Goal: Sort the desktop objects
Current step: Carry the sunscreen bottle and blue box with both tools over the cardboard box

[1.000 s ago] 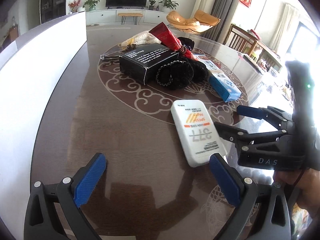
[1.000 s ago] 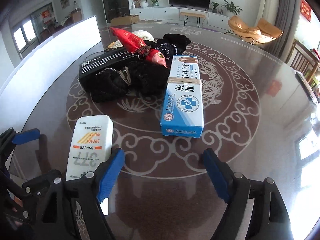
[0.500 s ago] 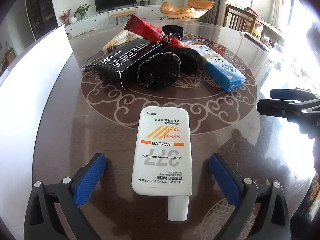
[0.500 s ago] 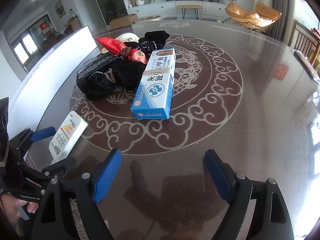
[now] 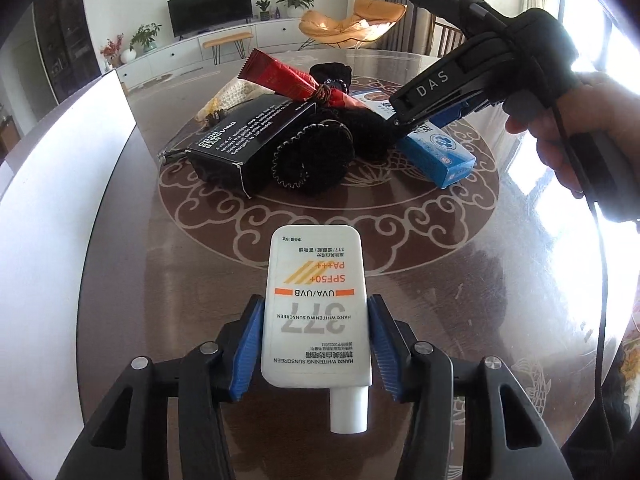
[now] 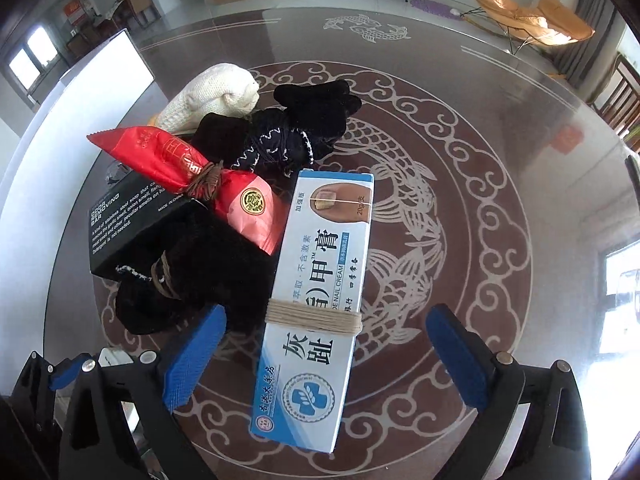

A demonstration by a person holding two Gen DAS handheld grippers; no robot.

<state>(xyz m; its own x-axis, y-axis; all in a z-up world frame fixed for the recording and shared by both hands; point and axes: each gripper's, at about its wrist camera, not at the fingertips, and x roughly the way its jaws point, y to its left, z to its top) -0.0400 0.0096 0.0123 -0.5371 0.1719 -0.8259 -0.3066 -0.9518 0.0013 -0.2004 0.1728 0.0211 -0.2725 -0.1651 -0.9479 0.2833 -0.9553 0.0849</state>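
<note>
A white sunscreen tube [image 5: 316,300] lies flat on the round brown table [image 5: 480,300], cap toward me. My left gripper [image 5: 316,344] straddles its lower half; its jaws are closing and both blue pads [image 5: 250,344] touch the tube's sides. A blue-and-white nail cream box [image 6: 320,300], tied with twine, lies at the right of the pile. My right gripper [image 6: 326,360] hangs over the box's near end, pointing steeply down. Its jaws are closing with the box between them, and both pads stand clear of it.
The pile at the table's middle holds a black box [image 5: 252,144], a red snack packet [image 6: 168,156], black knit pieces [image 5: 312,156] and a white knit cloth [image 6: 212,96]. A white board [image 5: 60,200] stands along the left edge. A hand [image 5: 580,120] holds the right gripper.
The left jaws have closed in from wide apart onto the sunscreen tube. The right gripper has swung from the near table over to the blue box, and its jaws have narrowed a little.
</note>
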